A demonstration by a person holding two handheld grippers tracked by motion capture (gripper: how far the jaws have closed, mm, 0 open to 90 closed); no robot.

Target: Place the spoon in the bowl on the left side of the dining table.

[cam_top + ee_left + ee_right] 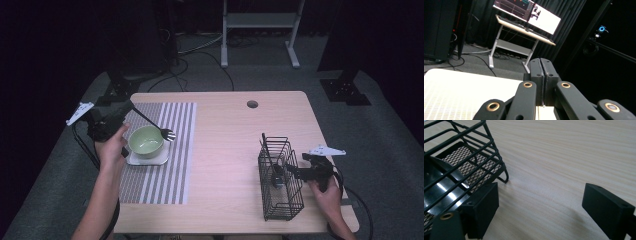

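The left gripper (131, 111) holds a black fork (155, 126) by its handle, the tines hanging over the far rim of the green bowl (146, 140), which sits on a small white plate (148, 159) on the striped placemat (161, 152). In the left gripper view its fingers (537, 75) stand pressed together; the thin handle between them is hard to make out there. I judge the table-setting partly done: bowl and plate placed, the fork not yet laid down, and a dark utensil (276, 176) left in the wire caddy (280, 181) at the right of the worktop (225, 150). The right gripper (296, 172) waits beside the caddy, fingers (484, 210) well apart and holding nothing. The right gripper view shows the caddy's mesh floor and a glossy black utensil inside, detail too small in the high view.
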